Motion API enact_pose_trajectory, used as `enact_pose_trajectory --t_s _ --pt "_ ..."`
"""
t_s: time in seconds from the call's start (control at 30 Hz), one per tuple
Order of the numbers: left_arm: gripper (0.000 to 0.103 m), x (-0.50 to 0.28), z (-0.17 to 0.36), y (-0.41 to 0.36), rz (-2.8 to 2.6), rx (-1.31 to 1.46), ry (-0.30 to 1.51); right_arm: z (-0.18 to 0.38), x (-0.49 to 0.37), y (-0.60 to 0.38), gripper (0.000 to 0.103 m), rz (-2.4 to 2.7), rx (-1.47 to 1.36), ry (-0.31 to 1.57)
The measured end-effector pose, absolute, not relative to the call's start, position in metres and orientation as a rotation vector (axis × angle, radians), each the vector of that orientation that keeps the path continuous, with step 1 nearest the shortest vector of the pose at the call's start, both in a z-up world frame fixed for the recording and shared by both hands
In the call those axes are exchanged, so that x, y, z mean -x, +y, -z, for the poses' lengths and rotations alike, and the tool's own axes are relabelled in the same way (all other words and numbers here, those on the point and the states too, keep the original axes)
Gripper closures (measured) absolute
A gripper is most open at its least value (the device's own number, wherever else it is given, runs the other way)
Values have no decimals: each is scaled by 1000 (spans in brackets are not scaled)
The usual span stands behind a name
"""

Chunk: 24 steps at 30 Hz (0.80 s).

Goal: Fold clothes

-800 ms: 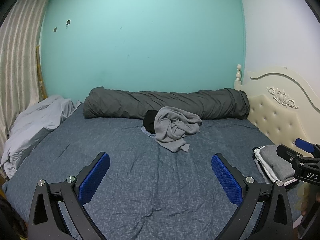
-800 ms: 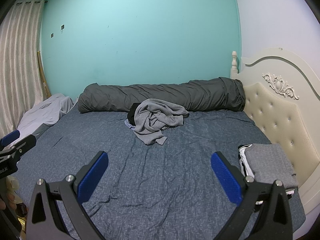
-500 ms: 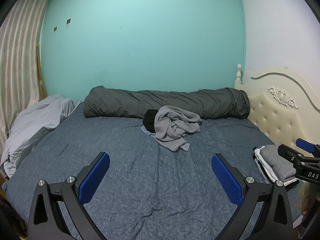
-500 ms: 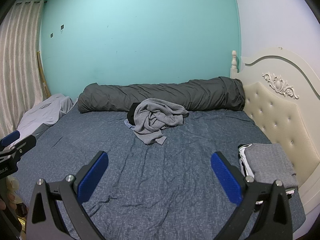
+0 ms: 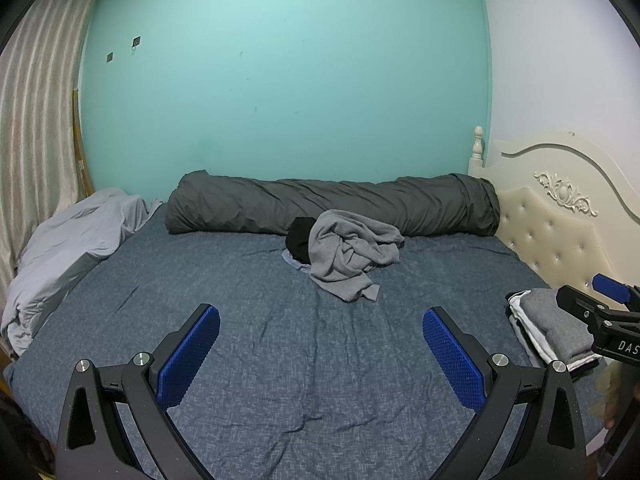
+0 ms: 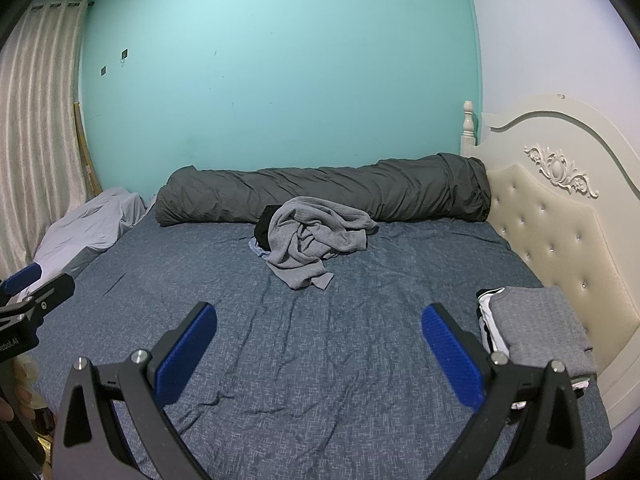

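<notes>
Left wrist view: almost no change against the frames from under a second ago, only a slight drift of the framing. Left tongs [image 5: 320, 352] spread wide, nothing between the blue pads [image 5: 188, 356], aimed down over bare bed sheet [image 5: 320, 400]. Right wrist view: same story, right tongs [image 6: 320, 350] spread wide and empty, no shift worth noting.

Crumpled grey garment [image 5: 348, 254] unmoved, lying in a heap at the far side of the bed just in front of the rolled dark duvet [image 5: 332, 204], well apart from both tongs. Black item [image 5: 300, 238] and a strip of light blue cloth [image 5: 290, 260] tucked under its left edge. Folded stack [image 6: 536, 332] near the headboard [image 6: 560, 232] on the right, untouched.

Reading for the task: no grasp begun, probably a pause between items or before the reach to the heap. Likely next: carry both tongs forward to the grey garment.

Hard to make out:
- Type of grey garment unclear, too bunched; sleeves and hems not separable.
- Black item and blue cloth mostly covered; count of pieces in the heap unknown.
- Folded stack: grey top layer, white and dark edges below, count uncertain; in left view partly blocked by the right tongs' body.
- Each tongs cut off by the other camera's frame edge.
- Pale bedding [image 5: 68, 248] at left runs off the bed edge.
- Person's hand barely visible at frame edges.
</notes>
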<state>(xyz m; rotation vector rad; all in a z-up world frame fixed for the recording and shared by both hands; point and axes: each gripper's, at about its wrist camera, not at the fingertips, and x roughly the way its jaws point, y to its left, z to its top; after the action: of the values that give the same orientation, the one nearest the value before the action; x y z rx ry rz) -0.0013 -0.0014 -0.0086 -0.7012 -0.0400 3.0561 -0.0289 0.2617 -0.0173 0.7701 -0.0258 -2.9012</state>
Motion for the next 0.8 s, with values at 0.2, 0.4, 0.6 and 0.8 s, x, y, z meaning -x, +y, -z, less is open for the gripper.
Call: enact_pose_trajectory --t_s 0.2,0.4,0.6,0.8 --pt "0 0 9 0 -3052 700 -44 17 29 262 0 2902 -769 -26" --pt "0 0 9 1 -3051 705 -44 17 29 260 0 2902 -770 -28" --pt "0 2 7 1 -3049 708 -46 19 30 262 0 2899 -780 -30" --pt "0 10 12 -3 -3058 720 -50 24 36 262 0 2895 -792 -30"
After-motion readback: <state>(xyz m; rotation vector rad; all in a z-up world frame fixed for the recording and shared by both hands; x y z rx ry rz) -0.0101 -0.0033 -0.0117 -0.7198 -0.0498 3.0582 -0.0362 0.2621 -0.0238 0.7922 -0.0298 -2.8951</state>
